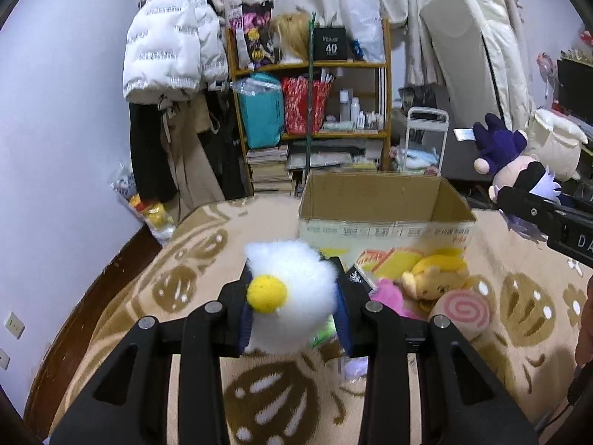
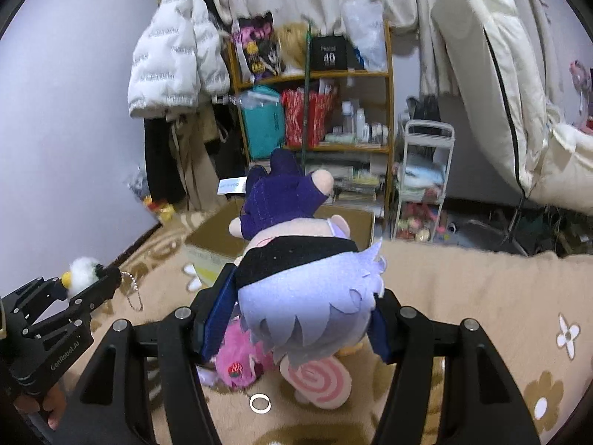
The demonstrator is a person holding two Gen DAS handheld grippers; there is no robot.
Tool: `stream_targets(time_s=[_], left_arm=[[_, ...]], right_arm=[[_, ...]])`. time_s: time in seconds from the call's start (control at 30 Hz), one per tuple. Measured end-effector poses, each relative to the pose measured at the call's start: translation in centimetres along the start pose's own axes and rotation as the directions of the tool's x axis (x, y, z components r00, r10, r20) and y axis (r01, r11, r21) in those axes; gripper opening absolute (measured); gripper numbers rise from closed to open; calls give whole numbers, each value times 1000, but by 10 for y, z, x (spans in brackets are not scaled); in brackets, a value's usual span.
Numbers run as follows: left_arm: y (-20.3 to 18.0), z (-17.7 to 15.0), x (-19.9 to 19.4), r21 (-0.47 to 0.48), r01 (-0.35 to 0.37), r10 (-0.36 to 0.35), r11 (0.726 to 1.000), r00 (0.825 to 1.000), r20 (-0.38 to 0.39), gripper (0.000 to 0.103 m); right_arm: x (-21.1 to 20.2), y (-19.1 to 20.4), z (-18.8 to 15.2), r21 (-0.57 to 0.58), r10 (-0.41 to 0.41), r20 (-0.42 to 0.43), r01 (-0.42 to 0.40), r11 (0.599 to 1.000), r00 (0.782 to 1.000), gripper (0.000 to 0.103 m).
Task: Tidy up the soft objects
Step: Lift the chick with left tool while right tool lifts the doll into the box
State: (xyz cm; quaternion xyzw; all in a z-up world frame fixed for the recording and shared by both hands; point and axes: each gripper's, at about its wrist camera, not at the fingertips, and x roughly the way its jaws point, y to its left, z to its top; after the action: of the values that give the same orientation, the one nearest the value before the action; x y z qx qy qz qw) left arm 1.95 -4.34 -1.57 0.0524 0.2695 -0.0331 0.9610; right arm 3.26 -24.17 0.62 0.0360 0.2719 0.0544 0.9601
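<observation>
Here the right gripper (image 2: 296,319) clenches a lilac-haired doll (image 2: 307,296) pointing legs-first up-frame; the left gripper (image 1: 292,296) grasps a fluffy white, yellow-beaked plush (image 1: 292,289).

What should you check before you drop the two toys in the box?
1. Left gripper pinches the fluffy white plush with the yellow beak: ok.
2. Right gripper squeezes the doll with lavender hair by its head: ok.
3. Cardboard box is open at the top: ok.
4. Room inside the box: cannot tell, its bottom is hidden.
5. Both toys are over the box: not ok, it lies further ahead.
6. Toys left on the blanket, such as the yellow plush and the pink swirl plush: not ok, not put away.
</observation>
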Motion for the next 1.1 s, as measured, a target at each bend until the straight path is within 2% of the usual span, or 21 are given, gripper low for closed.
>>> stream_targets(time_s=[0.2, 0.4, 0.6, 0.87, 1.1], left_arm=[[0, 24, -13, -31, 6, -2, 1000, 991, 132, 34], [-1, 53, -3, -6, 20, -18, 1000, 984, 177, 34], [-11, 79, 29, 43, 15, -23, 999, 979, 200, 35], [-24, 90, 78, 52, 45, -53, 998, 984, 167, 35], [-31, 79, 122, 62, 92, -96, 994, 993, 65, 35]], right_arm=[[-1, 4, 16, -19, 0, 54, 1, 1000, 999, 66], [9, 1, 31, -41, 0, 70, 3, 999, 998, 66], [26, -8, 50, -43, 0, 88, 4, 999, 996, 66], [57, -26, 52, -19, 6, 53, -5, 1000, 999, 66], [84, -36, 39, -9, 11, 8, -10, 1000, 1000, 66]])
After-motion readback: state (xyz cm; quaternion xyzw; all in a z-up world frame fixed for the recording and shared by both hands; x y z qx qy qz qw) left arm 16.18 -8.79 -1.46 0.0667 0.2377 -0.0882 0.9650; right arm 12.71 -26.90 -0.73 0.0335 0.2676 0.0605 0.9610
